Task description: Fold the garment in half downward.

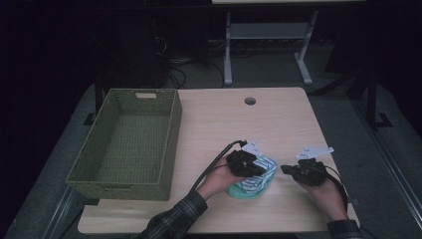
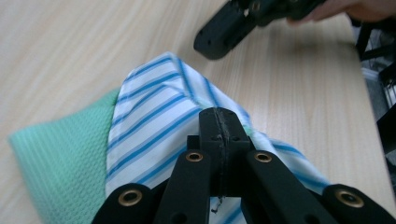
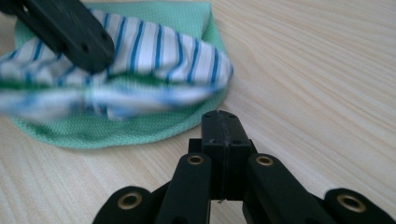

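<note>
A folded cloth lies near the table's front edge, its mint green layer [image 1: 242, 192] [image 2: 60, 158] [image 3: 140, 130] under a white layer with blue stripes [image 1: 267, 168] [image 2: 149, 121] [image 3: 159, 51]. My left gripper [image 1: 259, 169] [image 2: 219, 114] rests over the striped layer with its jaws together, and no cloth shows between them. In the right gripper view one of its fingers [image 3: 70, 32] lies across the stripes. My right gripper [image 1: 287, 169] [image 3: 221, 116] is shut on nothing, low over bare wood just right of the cloth, and its tip [image 2: 219, 39] points at it.
An olive woven basket [image 1: 171, 144] with nothing in it stands on the left half of the light wooden table [image 1: 278, 119]. A round cable hole [image 1: 250, 101] sits near the far edge. A white desk frame [image 1: 268, 35] stands on the floor beyond.
</note>
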`<action>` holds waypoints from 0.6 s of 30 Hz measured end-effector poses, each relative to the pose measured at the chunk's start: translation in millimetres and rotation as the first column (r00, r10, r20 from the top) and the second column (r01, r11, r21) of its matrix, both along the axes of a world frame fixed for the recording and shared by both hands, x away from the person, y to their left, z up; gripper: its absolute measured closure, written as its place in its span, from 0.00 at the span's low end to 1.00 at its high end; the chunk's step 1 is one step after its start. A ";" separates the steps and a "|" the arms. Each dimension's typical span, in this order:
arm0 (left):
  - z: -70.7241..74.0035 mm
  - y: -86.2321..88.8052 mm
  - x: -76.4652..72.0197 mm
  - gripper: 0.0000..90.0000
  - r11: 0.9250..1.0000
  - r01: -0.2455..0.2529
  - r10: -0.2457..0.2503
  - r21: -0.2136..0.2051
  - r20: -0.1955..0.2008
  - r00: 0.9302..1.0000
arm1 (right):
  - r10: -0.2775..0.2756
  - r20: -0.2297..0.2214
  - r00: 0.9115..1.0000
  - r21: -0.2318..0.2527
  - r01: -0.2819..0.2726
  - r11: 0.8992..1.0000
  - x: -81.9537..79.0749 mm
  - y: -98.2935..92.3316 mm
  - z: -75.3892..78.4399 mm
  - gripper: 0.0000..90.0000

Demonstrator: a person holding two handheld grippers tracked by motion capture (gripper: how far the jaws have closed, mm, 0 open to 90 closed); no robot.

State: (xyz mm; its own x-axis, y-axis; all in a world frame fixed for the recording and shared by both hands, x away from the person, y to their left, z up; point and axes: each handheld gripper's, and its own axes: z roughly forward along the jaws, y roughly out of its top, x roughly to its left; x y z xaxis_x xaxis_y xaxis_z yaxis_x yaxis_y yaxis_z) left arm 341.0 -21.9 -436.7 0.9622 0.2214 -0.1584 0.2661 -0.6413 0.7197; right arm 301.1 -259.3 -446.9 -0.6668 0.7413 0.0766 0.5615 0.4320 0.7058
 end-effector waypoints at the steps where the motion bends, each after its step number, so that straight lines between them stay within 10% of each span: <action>1: -4.7 -3.3 -0.8 0.99 1.000 0.004 -0.004 0.009 -0.006 1.000 | -0.001 0.003 1.000 0.000 0.001 1.000 0.1 -0.3 -0.2 0.99; 7: -15.4 -8.5 -4.4 0.99 0.999 0.021 -0.021 0.050 -0.008 1.000 | -0.006 0.005 1.000 -0.007 0.006 1.000 0.2 -2.4 0.6 0.99; 18: 9.9 20.2 0.1 0.99 0.998 -0.059 0.058 0.028 0.011 0.998 | 0.009 0.027 1.000 0.028 -0.010 1.000 2.9 -1.6 11.1 0.99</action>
